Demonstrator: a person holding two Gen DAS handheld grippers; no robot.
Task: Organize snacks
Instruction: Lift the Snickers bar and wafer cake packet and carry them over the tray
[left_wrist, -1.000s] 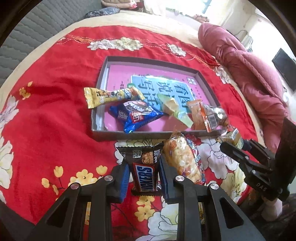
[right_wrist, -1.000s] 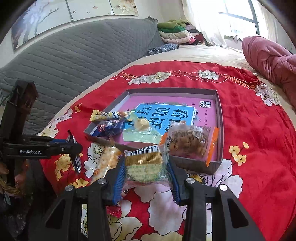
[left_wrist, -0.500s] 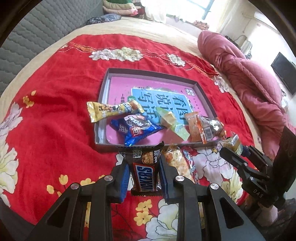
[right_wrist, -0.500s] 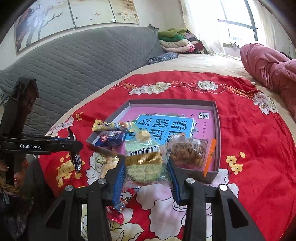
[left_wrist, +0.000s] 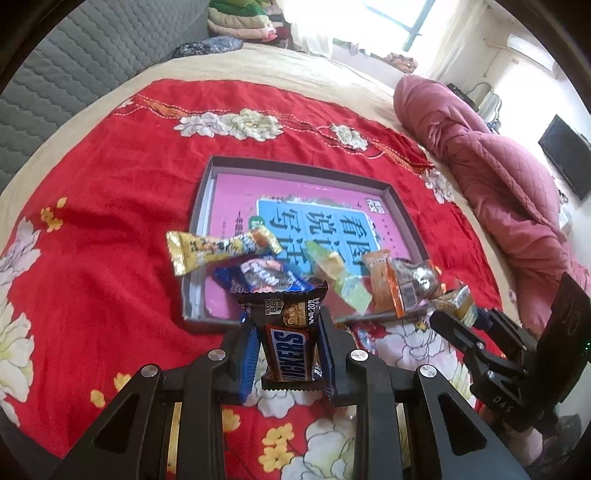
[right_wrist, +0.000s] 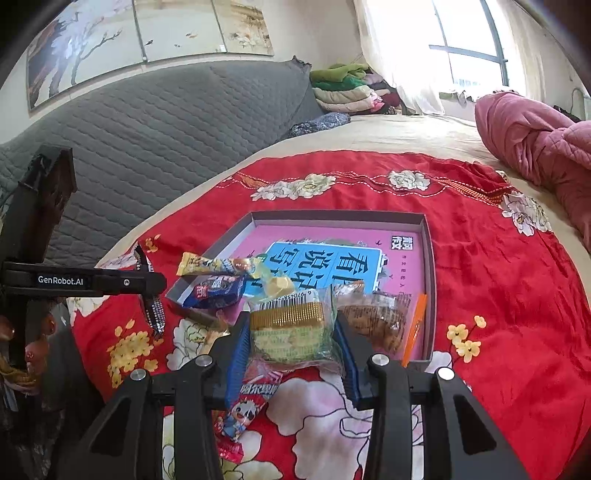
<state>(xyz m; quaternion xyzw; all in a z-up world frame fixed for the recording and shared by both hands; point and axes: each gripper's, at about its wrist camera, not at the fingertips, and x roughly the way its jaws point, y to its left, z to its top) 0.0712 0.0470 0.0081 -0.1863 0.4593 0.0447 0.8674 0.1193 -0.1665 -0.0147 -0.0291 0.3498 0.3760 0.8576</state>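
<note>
Just above your left hand-held gripper (left_wrist: 288, 354), toward the middle of the left wrist frame, the shallow box (left_wrist: 199, 206) lies open, its near wall directly past the Snickers bar (left_wrist: 290, 347) you have clamped upright between the pads. The bar's long axis runs along the fingers, pointing at the box. Your right hand-held gripper (right_wrist: 291, 332) is clamped on a clear-wrapped yellow-green cake (right_wrist: 290, 330), and the box's near wall sits just beyond it, up-frame. By my judgement both loads are about equally near, each needing a short carry forward over the rim.
</note>
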